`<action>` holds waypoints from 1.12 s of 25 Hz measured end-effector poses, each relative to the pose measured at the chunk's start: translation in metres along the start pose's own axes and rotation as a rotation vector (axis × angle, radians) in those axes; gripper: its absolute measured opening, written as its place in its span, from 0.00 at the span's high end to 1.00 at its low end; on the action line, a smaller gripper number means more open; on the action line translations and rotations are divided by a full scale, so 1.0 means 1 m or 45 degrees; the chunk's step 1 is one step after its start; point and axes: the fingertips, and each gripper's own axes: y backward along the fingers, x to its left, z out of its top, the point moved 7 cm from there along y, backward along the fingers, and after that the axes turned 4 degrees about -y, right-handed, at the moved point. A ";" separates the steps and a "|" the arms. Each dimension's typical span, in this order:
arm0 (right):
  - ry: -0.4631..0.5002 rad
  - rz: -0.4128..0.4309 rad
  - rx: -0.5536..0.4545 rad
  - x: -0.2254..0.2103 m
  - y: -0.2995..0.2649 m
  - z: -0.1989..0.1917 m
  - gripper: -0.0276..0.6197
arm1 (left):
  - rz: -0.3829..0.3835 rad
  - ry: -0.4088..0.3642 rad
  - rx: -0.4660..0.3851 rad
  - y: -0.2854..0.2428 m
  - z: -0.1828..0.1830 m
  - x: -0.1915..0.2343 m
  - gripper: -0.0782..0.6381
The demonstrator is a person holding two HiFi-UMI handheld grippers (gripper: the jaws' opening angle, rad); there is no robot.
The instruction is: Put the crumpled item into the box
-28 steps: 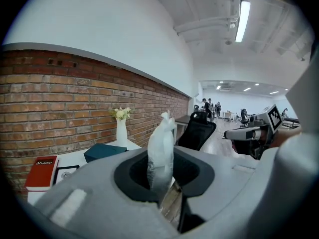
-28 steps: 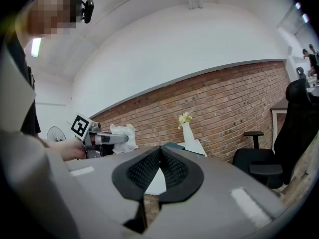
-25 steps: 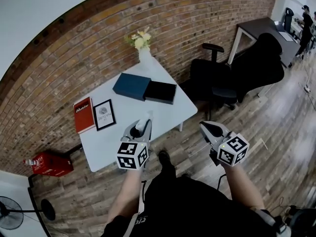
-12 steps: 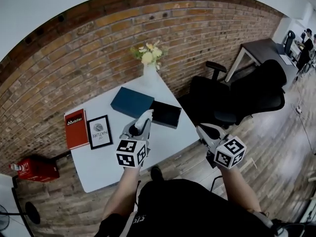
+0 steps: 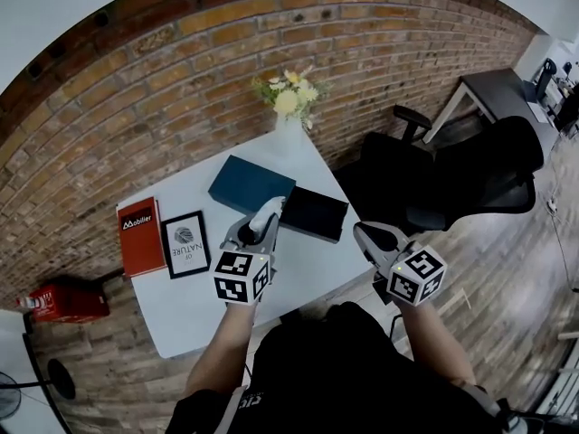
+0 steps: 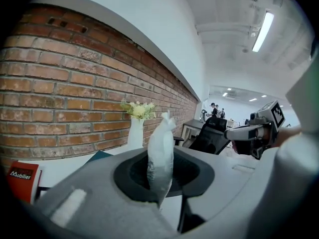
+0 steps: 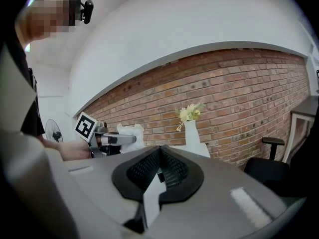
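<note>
- Compared with a second ago, the white table (image 5: 181,301) sits nearer and more central in the head view, and the vase of flowers (image 5: 291,107) stands fuller in frame at its far edge.
- The left gripper (image 5: 261,233) was above the table's near edge then. It is now further in over the top, and its grip has not changed.
- Its jaws are narrowly apart and clamped on the crumpled item (image 6: 160,153), a white wad standing up between the pads.
- In the head view the crumpled item's (image 5: 266,213) far tip now reaches the spot where the blue box (image 5: 246,183) and the black box (image 5: 314,213) meet. It was well short of them before.
- The right gripper (image 7: 159,171) has gone from over the floor to beside the table's near right corner. Its jaws are closed tip to tip with nothing between them.
- The red book (image 5: 137,233) and framed print (image 5: 184,242) lie side by side on the table's left part, as before.
- Whether the item hangs above the boxes or just short of them cannot be told from the head view.
- Neither box shows whether it is a lid or an open tray.
- The left gripper view hides most of the table behind the gripper's own body.
- The office chair (image 5: 434,183) stands to the right, beyond the table.
</note>
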 end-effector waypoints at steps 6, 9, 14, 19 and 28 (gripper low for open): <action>-0.025 0.058 0.011 -0.042 -0.019 0.009 0.96 | 0.053 0.005 0.049 -0.028 0.003 -0.004 0.80; -0.030 0.118 0.030 -0.063 -0.028 0.013 0.96 | 0.095 0.009 0.071 -0.042 0.009 -0.009 0.80; -0.051 0.216 0.066 -0.094 -0.041 0.016 0.96 | 0.172 0.015 0.119 -0.066 0.011 -0.015 0.80; -0.084 0.297 0.087 -0.117 -0.046 0.011 0.96 | 0.245 -0.003 0.180 -0.085 0.010 -0.020 0.80; -0.094 0.396 0.137 -0.155 -0.049 0.001 0.96 | 0.297 0.034 0.334 -0.126 -0.020 -0.027 0.80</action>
